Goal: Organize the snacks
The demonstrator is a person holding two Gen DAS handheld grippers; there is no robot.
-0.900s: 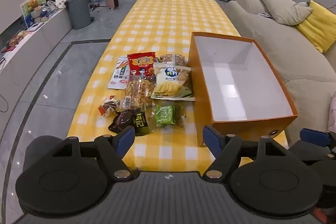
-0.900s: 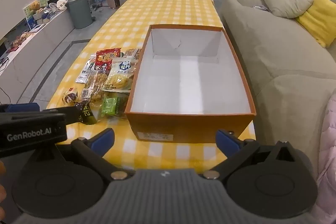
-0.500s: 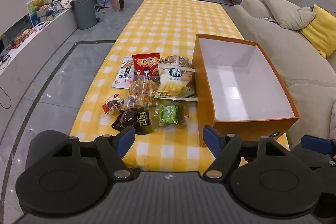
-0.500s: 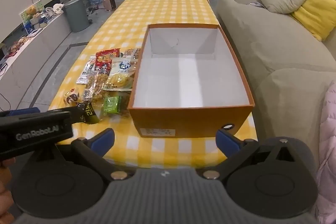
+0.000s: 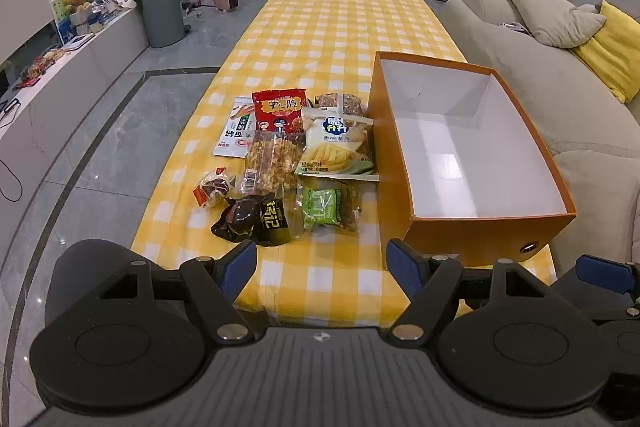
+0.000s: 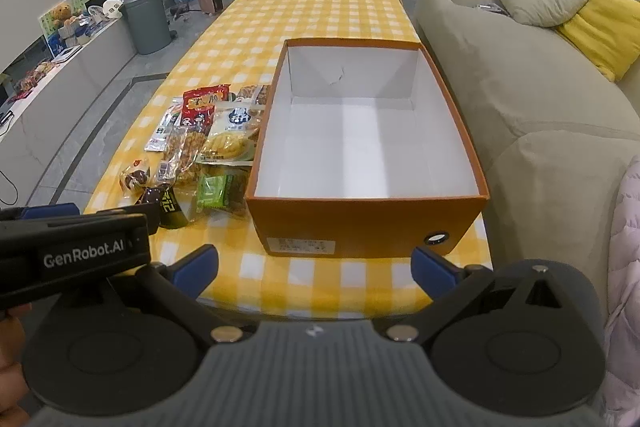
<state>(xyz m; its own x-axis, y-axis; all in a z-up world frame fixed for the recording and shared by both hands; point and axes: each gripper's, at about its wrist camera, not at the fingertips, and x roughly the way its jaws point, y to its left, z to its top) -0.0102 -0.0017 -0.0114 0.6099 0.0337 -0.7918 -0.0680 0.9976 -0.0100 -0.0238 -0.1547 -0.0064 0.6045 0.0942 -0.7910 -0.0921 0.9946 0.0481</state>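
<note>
Left gripper (image 5: 322,265), black with blue pads: jaws spread wide, nothing between them, hanging over the near edge of the long table under a yellow-and-white checked cloth (image 5: 344,23). Right gripper (image 6: 314,267), same build: jaws fully apart and empty, also short of the table edge. Nothing gripped by either, so by my reading the sorting has not started. Just ahead of the left gripper lies the nearest snack, a dark brown wrapped sweet with a black-and-gold label (image 5: 256,219); a little to its right, a clear bag holding a green packet (image 5: 326,207); to its left, a small clear twist with red trim and a dark sweet inside (image 5: 212,187). Beyond these sit a clear bag of golden caramel-coloured pieces (image 5: 272,163) and a pale chip bag printed with yellow crisps (image 5: 336,147). Farther on, a red foil packet with white characters (image 5: 278,109), a flat white sachet (image 5: 236,131) at its left, and a clear bag of brown nut bars (image 5: 340,103), partly covered. Directly ahead of the right gripper stands the orange cardboard box with white lining (image 6: 368,227), open, touching the pile's right edge; its floor shows bare. All eight visible packets remain outside it; presumably every one is left to move. Beyond the far table end, only room furniture.
</note>
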